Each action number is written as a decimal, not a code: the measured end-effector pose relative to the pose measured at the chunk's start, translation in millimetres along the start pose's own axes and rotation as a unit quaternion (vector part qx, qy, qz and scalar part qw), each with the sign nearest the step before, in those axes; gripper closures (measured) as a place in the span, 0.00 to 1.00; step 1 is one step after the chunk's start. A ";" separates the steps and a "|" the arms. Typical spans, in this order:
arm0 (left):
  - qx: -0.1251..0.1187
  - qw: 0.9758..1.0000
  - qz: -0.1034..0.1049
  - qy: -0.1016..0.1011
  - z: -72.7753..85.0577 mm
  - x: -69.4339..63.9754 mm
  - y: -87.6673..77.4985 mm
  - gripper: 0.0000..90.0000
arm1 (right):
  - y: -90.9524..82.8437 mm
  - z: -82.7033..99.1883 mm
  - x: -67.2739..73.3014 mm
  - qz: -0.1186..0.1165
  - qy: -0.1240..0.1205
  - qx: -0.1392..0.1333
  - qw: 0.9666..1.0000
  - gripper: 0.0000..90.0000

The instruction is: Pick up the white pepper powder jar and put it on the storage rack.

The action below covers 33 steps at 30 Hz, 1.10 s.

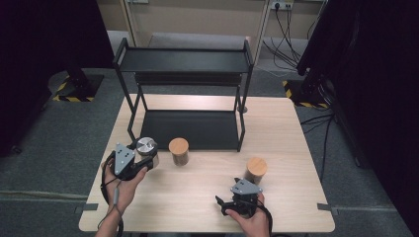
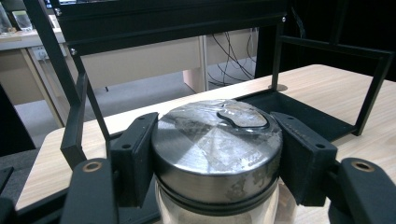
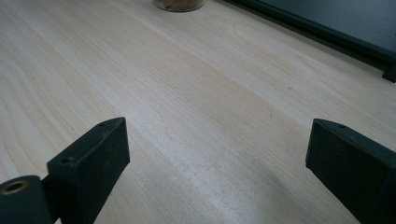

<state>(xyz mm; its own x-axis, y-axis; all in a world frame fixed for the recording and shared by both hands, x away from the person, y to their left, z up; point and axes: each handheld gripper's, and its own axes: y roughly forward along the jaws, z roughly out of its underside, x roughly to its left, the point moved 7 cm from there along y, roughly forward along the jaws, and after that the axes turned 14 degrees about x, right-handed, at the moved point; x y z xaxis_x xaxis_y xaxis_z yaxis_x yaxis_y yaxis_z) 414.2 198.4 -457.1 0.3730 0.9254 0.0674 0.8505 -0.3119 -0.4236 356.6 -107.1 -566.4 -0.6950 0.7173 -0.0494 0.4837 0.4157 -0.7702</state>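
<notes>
One jar [image 2: 217, 154], pinched under its steel lid by the left gripper [image 2: 219, 154] (right gripper [image 3: 215, 163] spread, idle), should travel upright to the rack [image 1: 190, 129].

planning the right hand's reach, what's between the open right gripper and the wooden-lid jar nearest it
Bare table, seen from the high view.

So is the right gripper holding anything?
No, the right gripper has its jaws wide apart over bare table.

Left tongs [image 1: 146, 160] clamped tight, right tongs [image 1: 222, 205] spread wide, low
</notes>
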 end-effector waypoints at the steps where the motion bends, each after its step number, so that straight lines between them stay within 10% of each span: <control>1: 0.002 1.000 -0.001 0.001 -0.4 0.3 1.1 0.39 | 0.0 0.0 0.0 0.000 0.000 0.000 1.000 0.07; 33: 0.016 1.000 -0.021 -0.007 -16.5 13.5 27.2 0.39 | 0.0 0.0 0.4 0.002 -0.002 0.000 1.000 0.07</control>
<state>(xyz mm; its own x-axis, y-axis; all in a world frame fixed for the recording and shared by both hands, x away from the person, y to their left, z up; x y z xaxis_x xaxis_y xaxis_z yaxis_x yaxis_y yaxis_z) 448.5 198.9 -452.9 0.3308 0.9409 0.0731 0.8533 -0.2651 -0.4490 356.3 -106.8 -566.5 -0.6954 0.7165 -0.0550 0.4861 0.4126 -0.7704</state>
